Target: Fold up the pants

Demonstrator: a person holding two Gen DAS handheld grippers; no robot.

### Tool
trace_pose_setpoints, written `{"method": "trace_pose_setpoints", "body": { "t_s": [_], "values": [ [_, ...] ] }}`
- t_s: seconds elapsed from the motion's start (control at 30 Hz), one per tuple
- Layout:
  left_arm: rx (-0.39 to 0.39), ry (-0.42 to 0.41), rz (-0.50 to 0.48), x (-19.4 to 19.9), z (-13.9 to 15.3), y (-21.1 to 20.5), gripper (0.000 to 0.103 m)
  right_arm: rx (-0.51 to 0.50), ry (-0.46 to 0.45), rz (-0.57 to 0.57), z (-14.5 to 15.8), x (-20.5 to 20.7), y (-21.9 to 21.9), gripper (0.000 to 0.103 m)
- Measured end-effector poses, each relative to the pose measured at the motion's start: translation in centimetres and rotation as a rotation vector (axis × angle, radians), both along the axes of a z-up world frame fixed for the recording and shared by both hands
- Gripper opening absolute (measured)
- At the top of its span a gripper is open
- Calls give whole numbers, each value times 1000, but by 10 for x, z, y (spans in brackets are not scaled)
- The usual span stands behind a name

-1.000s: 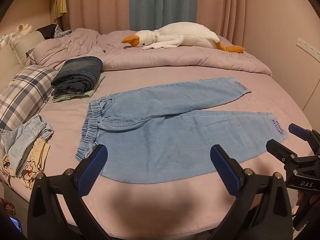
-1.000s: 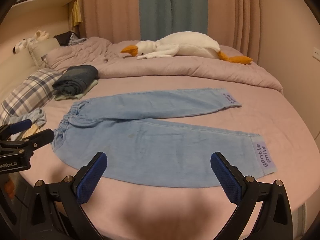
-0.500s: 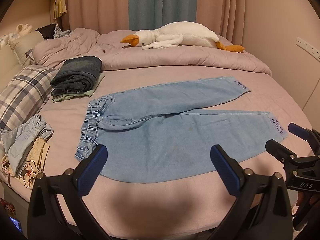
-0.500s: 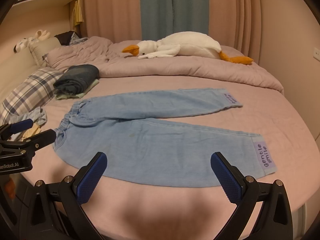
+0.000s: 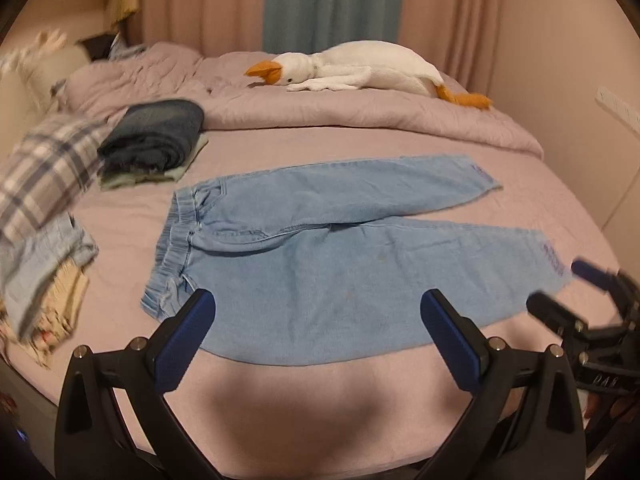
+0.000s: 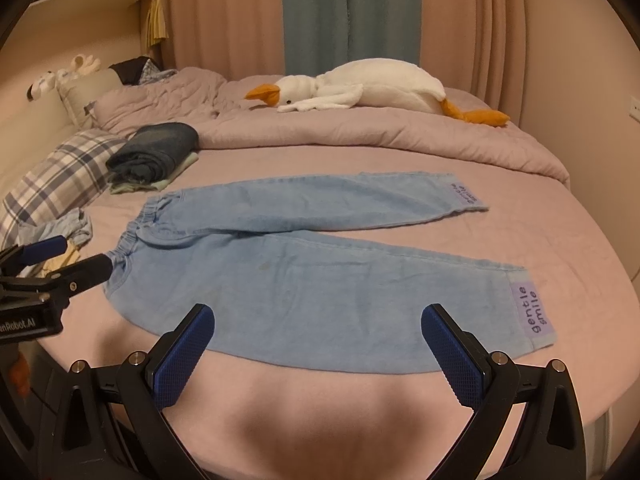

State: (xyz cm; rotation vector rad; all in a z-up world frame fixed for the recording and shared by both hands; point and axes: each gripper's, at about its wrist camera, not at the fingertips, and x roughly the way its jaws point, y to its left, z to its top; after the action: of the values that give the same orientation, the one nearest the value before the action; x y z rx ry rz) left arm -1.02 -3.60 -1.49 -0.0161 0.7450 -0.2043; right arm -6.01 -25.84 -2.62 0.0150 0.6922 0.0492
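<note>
Light blue denim pants [image 5: 320, 248] lie flat on the pink bed [image 5: 320, 396], waistband to the left, both legs spread to the right; they also show in the right wrist view [image 6: 320, 264]. A purple label [image 6: 534, 314] marks the near leg's cuff. My left gripper [image 5: 318, 336] is open and empty, just before the pants' near edge. My right gripper [image 6: 318, 344] is open and empty, also at the near edge. The right gripper shows in the left wrist view [image 5: 568, 292] beside the near cuff. The left gripper shows in the right wrist view [image 6: 68, 258] by the waistband.
A stack of folded dark jeans [image 5: 154, 136] sits at the back left. A plaid pillow [image 6: 60, 180] and a pile of loose clothes [image 5: 44, 280] lie at the left edge. A plush goose [image 6: 360, 90] rests on the rolled quilt [image 6: 360, 140] behind the pants.
The left wrist view has shifted and blurred slightly as the left gripper moves forward toward the pants. The right gripper has edged a little closer. Pants lie unchanged.
</note>
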Motion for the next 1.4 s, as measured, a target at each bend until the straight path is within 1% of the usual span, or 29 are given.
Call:
{"method": "trace_pose_setpoints", "body": {
  "t_s": [0.07, 0.1, 0.2, 0.27, 0.33, 0.43, 0.5, 0.53, 0.57, 0.6, 0.67, 0.7, 0.73, 0.77, 0.87, 0.9, 0.93, 0.97, 1.0, 1.03, 1.07, 1.1, 1.13, 1.17, 1.23, 1.27, 1.3, 1.33, 1.4],
  "values": [
    [-54, 26, 51, 9, -10, 15, 103, -4, 7, 12, -5, 3, 3, 103],
    [-84, 58, 82, 15, -19, 26, 102, -7, 11, 21, -8, 4, 4, 103],
    [-163, 145, 130, 28, -44, 52, 102, -26, 38, 61, -25, 9, 14, 103],
    [-215, 186, 173, 33, -60, 71, 102, -36, 67, 109, -40, 12, 24, 103],
    [-266, 215, 210, 36, -76, 89, 102, -52, 83, 158, -53, 14, 36, 103],
    [-326, 236, 250, 39, -89, 105, 101, -119, 95, 237, -70, 17, 59, 103],
    [-388, 246, 270, 43, -96, 117, 99, -172, 102, 277, -78, 18, 71, 99],
    [-416, 248, 278, 45, -99, 120, 98, -198, 105, 303, -82, 19, 78, 92],
    [-436, 252, 290, 48, -102, 123, 97, -222, 110, 333, -87, 20, 86, 88],
    [-450, 255, 299, 52, -104, 125, 95, -244, 112, 357, -91, 21, 92, 87],
    [-459, 267, 318, 62, -112, 128, 89, -292, 103, 390, -99, 22, 104, 86],
    [-465, 273, 321, 64, -114, 130, 83, -310, 97, 402, -103, 23, 108, 86],
    [-474, 279, 325, 68, -117, 132, 78, -324, 89, 413, -106, 24, 112, 84],
    [-475, 281, 333, 72, -120, 133, 75, -339, 75, 424, -108, 25, 116, 81],
    [-473, 275, 352, 79, -121, 136, 66, -355, 37, 441, -111, 30, 123, 79],
    [-459, 271, 362, 81, -120, 138, 56, -355, 33, 443, -112, 32, 124, 79],
    [-437, 274, 371, 84, -120, 138, 41, -352, 33, 443, -113, 36, 125, 78],
    [-415, 280, 376, 87, -121, 139, 34, -335, 32, 447, -112, 40, 125, 66],
    [-411, 285, 368, 88, -121, 140, 31, -312, 38, 460, -111, 44, 125, 56],
    [-414, 284, 364, 88, -121, 142, 29, -280, 53, 481, -111, 47, 125, 35],
    [-416, 279, 359, 87, -120, 142, 27, -267, 64, 492, -112, 49, 126, 24],
    [-412, 273, 353, 85, -118, 142, 24, -273, 61, 499, -112, 47, 128, 22],
    [-403, 261, 350, 82, -115, 142, 23, -283, 57, 510, -111, 45, 131, 13],
    [-393, 249, 349, 80, -113, 142, 23, -294, 48, 520, -109, 41, 134, 10],
    [-374, 211, 341, 69, -103, 143, 22, -328, 25, 531, -104, 34, 137, 9],
    [-370, 201, 343, 65, -100, 144, 22, -348, 11, 538, -100, 29, 138, 8],
    [-367, 190, 349, 61, -98, 146, 18, -359, 1, 542, -98, 24, 138, 8],
    [-360, 181, 357, 56, -98, 150, 19, -360, 1, 546, -96, 23, 139, 8],
    [-338, 224, 347, 58, -107, 152, 19, -351, 17, 558, -101, 20, 139, 8]
  ]
}}
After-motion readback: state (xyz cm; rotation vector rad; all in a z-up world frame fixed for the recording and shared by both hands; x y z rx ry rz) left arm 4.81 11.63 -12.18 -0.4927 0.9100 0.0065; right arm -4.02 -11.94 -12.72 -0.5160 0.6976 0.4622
